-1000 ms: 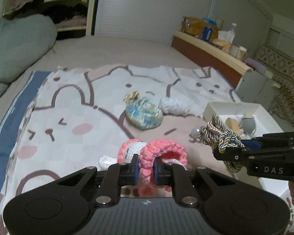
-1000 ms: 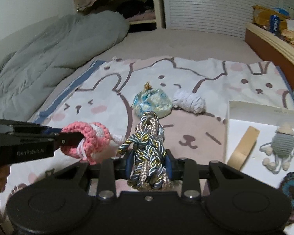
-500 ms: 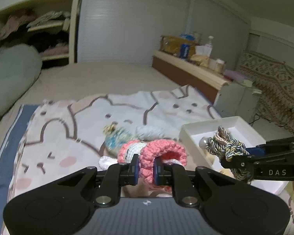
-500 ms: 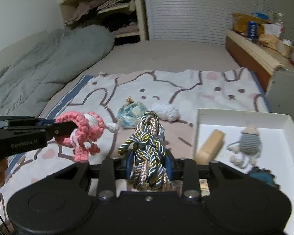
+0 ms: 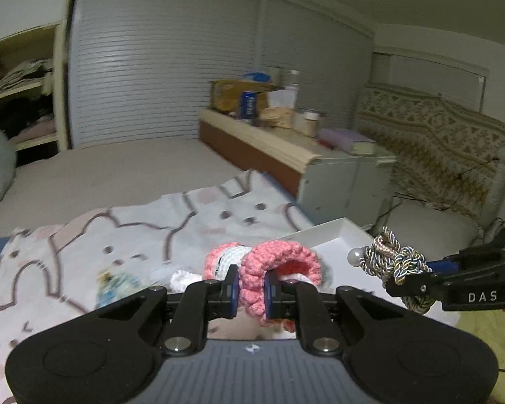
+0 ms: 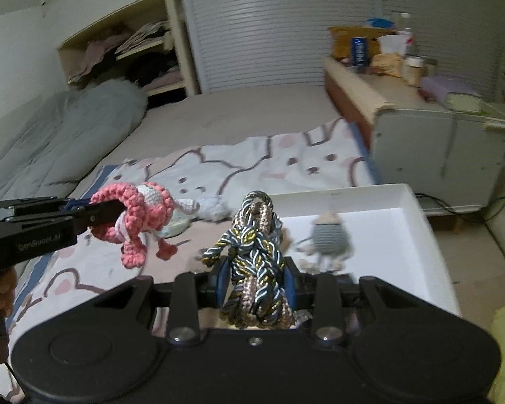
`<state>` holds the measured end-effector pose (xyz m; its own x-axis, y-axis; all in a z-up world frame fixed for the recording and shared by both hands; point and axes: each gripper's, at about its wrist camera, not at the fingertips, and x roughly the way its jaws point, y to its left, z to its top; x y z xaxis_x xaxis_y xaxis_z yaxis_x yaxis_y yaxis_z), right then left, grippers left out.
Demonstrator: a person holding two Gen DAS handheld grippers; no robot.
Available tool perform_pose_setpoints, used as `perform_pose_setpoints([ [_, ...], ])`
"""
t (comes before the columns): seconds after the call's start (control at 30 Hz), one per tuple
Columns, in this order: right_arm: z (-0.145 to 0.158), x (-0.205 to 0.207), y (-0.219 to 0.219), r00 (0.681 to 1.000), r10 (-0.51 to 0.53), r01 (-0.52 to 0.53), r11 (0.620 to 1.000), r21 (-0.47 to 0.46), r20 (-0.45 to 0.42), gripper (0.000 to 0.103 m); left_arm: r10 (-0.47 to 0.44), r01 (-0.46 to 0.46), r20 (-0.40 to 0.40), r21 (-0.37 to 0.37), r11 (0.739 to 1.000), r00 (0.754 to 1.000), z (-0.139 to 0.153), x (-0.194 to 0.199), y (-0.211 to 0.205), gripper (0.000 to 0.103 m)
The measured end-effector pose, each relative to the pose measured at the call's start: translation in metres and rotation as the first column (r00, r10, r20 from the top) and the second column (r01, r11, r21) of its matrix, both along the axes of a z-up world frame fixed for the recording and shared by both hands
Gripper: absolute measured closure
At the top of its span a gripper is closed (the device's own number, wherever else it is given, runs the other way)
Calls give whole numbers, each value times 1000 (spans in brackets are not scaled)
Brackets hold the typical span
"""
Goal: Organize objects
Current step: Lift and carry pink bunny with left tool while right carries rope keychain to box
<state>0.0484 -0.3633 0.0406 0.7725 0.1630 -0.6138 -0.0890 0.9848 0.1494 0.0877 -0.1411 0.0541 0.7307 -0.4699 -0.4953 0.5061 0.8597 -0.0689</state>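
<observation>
My left gripper (image 5: 250,289) is shut on a pink crochet toy (image 5: 272,266) and holds it in the air; the toy also shows in the right wrist view (image 6: 134,215). My right gripper (image 6: 254,277) is shut on a braided rope knot (image 6: 257,259), also held up; the knot shows in the left wrist view (image 5: 395,264). A white box (image 6: 387,235) lies ahead of the right gripper, holding a grey crochet doll (image 6: 328,235). A blue-green pouch (image 5: 118,284) and a white yarn bundle (image 6: 213,208) lie on the bunny blanket (image 6: 286,165).
A wooden headboard ledge (image 5: 262,138) carries a can, a bottle and bags. A white cabinet (image 6: 437,155) stands behind the box. A grey duvet (image 6: 50,148) lies at the left, with shelves (image 6: 124,50) behind it. A patterned chair (image 5: 437,155) stands at the right.
Both grippers have risen and swung right with their loads. The white box now sits directly ahead of the right gripper, and the pouch and yarn have dropped low and left.
</observation>
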Motion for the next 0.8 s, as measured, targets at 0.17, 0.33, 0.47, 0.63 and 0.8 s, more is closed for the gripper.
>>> perform_pose_setpoints([
  [0.17,-5,-6,-44,997,-74,74,997,15,2,69,-58,57,14,14,998,998,2,6,-49,88],
  [0.33,-20,-6,-82,992,-129,129,991,32,-10,69,-115,115,22,19,993,993,-1,17,-98,88],
  [0.47,-36,-6,-107,987,-156,158,986,63,-25,69,-142,141,22,41,989,990,-8,26,-139,88],
  [0.63,-53,-4,-127,986,-164,167,983,82,-42,69,-164,163,14,66,984,986,-22,38,-186,88],
  [0.8,-67,-3,-137,984,-169,173,981,83,-58,69,-183,185,-24,72,980,983,-51,58,-222,88],
])
